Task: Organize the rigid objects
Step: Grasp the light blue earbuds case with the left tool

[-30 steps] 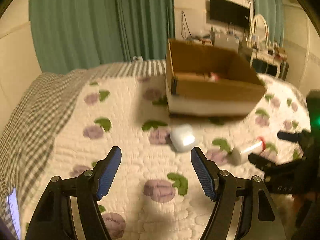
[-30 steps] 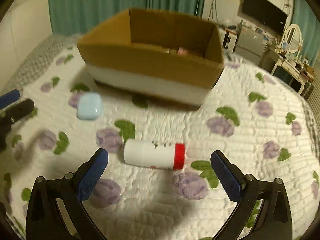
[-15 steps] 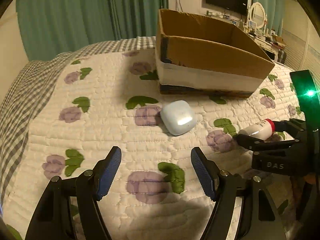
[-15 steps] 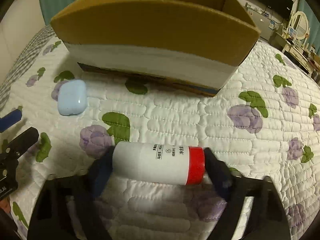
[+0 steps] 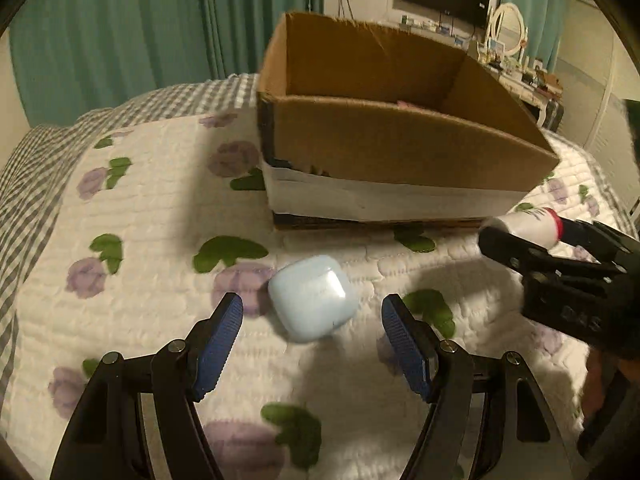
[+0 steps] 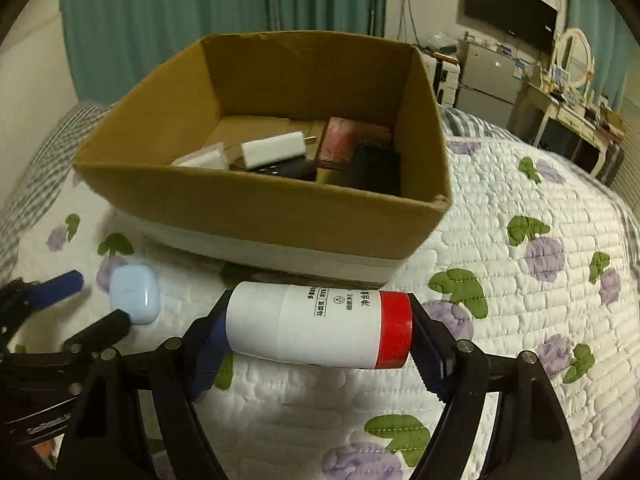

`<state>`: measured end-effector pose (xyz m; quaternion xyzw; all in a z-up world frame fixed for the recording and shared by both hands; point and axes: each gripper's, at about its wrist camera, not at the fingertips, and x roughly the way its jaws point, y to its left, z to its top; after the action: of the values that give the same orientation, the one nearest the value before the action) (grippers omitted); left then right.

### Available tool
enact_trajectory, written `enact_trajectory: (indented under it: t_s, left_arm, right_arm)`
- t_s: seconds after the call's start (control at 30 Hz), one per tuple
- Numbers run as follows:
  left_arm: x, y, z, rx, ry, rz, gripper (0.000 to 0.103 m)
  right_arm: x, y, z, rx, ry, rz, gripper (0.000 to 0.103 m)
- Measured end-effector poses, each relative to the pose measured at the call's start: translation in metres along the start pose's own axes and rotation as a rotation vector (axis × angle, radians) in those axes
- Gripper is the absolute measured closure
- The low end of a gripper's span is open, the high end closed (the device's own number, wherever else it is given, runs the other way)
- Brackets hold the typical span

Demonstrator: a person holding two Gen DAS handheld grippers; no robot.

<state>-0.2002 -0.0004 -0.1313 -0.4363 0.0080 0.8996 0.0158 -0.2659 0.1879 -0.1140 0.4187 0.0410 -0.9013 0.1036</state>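
Right gripper: clamped end to end on the white bottle, one blue pad on the base, the other on the red cap; half a second ago low on the quilt around the bottle, now lifted clear, shadow visible beneath.
White bottle: held lying sideways, in front of the cardboard box, not yet over its rim; seen from the left wrist view at far right, near the box's front corner.
Left gripper: fingers apart, holding nothing; closer than half a second ago to the light blue earbud case, which now sits just ahead of and between the two blue pads.
Earbud case: on the floral quilt, same spot as before, apart from the box.
Cardboard box: open-topped, resting on the quilt, white band along its lower front; inside, a white block, a reddish box and dark items toward the right side.
Background: green curtains, wall-mounted screen, cluttered desk with round mirror.
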Motion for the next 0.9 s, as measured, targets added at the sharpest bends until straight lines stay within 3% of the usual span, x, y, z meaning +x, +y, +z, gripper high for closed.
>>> enact_trajectory:
  t_s: [0.33, 0.53, 0.63, 0.9]
  left_arm:
    - [0.045, -0.005, 0.008, 0.004, 0.094, 0.053, 0.028]
    - [0.043, -0.01, 0.004, 0.032, 0.078, 0.066, 0.032]
    - [0.037, -0.012, 0.002, 0.051, 0.061, 0.05, 0.046]
    - [-0.004, -0.02, -0.007, 0.095, -0.008, 0.032, 0.046]
  right_arm:
    - [0.005, 0.0, -0.008, 0.028, 0.037, 0.023, 0.024]
    - [0.007, 0.003, -0.014, 0.041, 0.056, 0.04, 0.024]
    - [0.003, 0.006, -0.018, 0.035, 0.055, 0.037, 0.024]
    - [-0.016, 0.004, -0.019, 0.037, 0.021, 0.025, 0.024]
